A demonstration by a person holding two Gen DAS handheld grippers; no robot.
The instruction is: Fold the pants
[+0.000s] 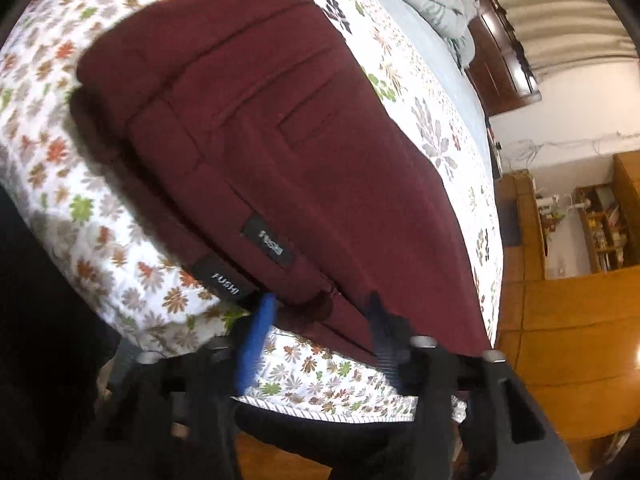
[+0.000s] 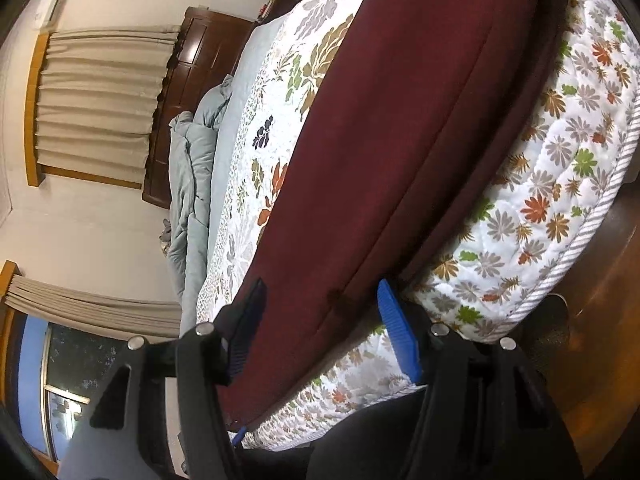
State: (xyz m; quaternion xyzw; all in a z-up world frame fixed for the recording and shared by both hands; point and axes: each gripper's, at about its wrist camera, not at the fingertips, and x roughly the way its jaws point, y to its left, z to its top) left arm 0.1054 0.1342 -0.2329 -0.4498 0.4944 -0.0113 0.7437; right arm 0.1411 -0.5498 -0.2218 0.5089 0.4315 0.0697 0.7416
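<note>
You are working over the dark maroon fabric pants (image 1: pixel 280 152), which are lying folded in layers on the white quilted bedspread with the orange, green and grey flower print (image 1: pixel 88 216); everything below is placed against those pants. Your left gripper (image 1: pixel 320 312) is sitting at their near edge with its blue-padded fingers (image 1: pixel 256 340) spread apart; a maroon fold is lying between them, but the jaws are not pressing on it. Two black woven labels (image 1: pixel 269 246) are showing on the cloth just beyond that gripper; the back pocket seam is lying farther along the pants from there.

Your right gripper (image 2: pixel 324 320) is sitting at the other end of the pants, with its ribbed blue fingers (image 2: pixel 400 340) also standing wide apart; the maroon cloth is running between them without being clamped.

Beyond the far side of the pants, a crumpled pale blue-grey duvet (image 2: pixel 192 168) is lying on a light blue sheet; past it a dark wooden headboard (image 2: pixel 188 80) is standing below beige pleated curtains (image 2: pixel 96 96). In the left view, well away from the pants, open wooden shelves (image 1: pixel 604 228) are holding small items too blurred for you to tell apart.
</note>
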